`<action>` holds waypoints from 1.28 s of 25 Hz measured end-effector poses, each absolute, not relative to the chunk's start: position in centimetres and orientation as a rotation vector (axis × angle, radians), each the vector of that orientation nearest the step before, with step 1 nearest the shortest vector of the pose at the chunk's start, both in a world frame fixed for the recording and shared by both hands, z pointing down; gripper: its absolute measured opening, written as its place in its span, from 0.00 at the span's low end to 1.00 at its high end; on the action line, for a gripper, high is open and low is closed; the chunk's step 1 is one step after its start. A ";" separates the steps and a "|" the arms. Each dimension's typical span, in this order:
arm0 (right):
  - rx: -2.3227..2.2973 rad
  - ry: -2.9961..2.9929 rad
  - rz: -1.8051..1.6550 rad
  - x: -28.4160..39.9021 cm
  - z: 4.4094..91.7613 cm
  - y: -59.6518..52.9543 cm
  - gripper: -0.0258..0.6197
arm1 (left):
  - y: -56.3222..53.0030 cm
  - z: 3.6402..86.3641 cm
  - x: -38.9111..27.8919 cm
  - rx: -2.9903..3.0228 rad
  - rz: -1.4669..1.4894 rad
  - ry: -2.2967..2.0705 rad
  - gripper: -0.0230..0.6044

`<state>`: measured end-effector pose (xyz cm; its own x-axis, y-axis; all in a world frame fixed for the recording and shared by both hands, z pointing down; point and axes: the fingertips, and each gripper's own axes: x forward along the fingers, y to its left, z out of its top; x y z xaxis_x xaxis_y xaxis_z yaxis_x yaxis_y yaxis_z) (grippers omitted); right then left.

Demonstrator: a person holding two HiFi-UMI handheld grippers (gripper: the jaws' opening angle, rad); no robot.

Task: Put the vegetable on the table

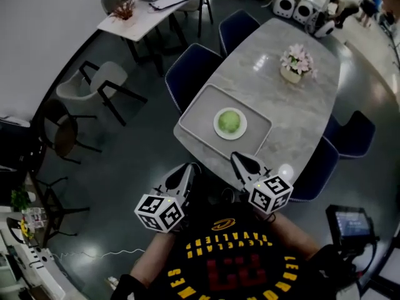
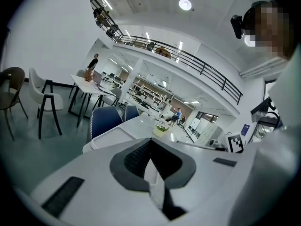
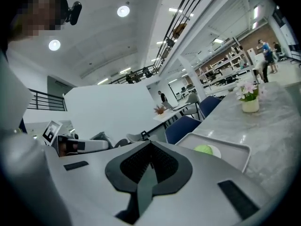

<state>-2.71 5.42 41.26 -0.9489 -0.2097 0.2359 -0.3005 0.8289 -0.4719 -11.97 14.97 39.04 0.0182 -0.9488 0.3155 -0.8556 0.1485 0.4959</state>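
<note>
- Currently, left gripper (image 2: 150, 144): my fingers (image 2: 135, 160) are pressed together at the tips, with nothing between them.
- Right gripper (image 3: 150, 145): same reading. My fingers (image 3: 134, 163) meet tip to tip and carry nothing.
- Head view: I hold both grippers side by side in the air in front of my chest, tips pointing at the near end of the table (image 1: 300, 114). The left one hangs over the floor (image 1: 131, 149) off the table's corner. The right one's tip reaches the table's near edge.
- Vegetable (image 1: 230, 121): round and pale green. It sits on a white plate (image 1: 218, 129), apart from both grippers and untouched.
- The plate lies about mid-way in a shallow grey tray (image 1: 199, 108). The tray rests flat on the table at the near end, close to the corner.
- Right gripper view: the vegetable shows ahead and to the right of my fingers, inside the tray's rim.
- Farther along the table stands a pot of pink flowers (image 1: 295, 63), well apart from the tray.
- Blue chairs (image 1: 195, 67) are drawn up along the table's left side.
</note>
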 end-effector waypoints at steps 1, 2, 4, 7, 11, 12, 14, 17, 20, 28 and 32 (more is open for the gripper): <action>0.441 -2.821 0.781 -2.6 41.8 4.3 0.05 | 13.7 39.4 -12.5 1.734 -0.196 -1.836 0.04; 0.485 -2.807 0.787 -2.5 42.3 3.1 0.05 | 12.3 39.8 -13.0 1.749 -0.182 -1.822 0.04; 0.583 -2.775 0.791 -2.3 43.3 0.6 0.05 | 9.5 40.8 -13.9 1.782 -0.146 -1.781 0.04; 0.738 -2.722 0.797 -2.3 44.2 -2.6 0.05 | 5.5 42.1 -15.1 1.837 -0.073 -1.688 0.04; 0.834 -2.669 0.815 -3.9 44.7 -5.4 0.05 | 0.8 43.8 -17.1 1.895 0.020 -1.573 0.04; 0.859 -2.652 0.819 -4.2 44.9 -5.9 0.05 | -0.2 44.2 -17.5 1.909 0.038 -1.543 0.04; 0.925 -2.610 0.831 -4.6 45.5 -7.0 0.05 | -2.1 45.2 -18.1 1.939 0.065 -1.472 0.04; 1.028 -2.540 0.883 -4.9 46.8 -8.1 0.05 | -4.2 46.7 -18.7 1.974 0.063 -1.341 0.04; 1.103 -2.482 0.950 -4.9 48.3 -9.1 0.05 | -5.9 48.1 -19.2 1.990 0.070 -1.253 0.04; 1.220 -2.353 0.994 -2.2 51.3 -10.3 0.16 | -8.3 53.1 -18.3 1.964 0.239 -1.115 0.11; 1.143 -2.309 1.073 -1.1 54.6 -10.6 0.16 | -8.7 56.9 -17.7 1.881 0.339 -1.107 0.11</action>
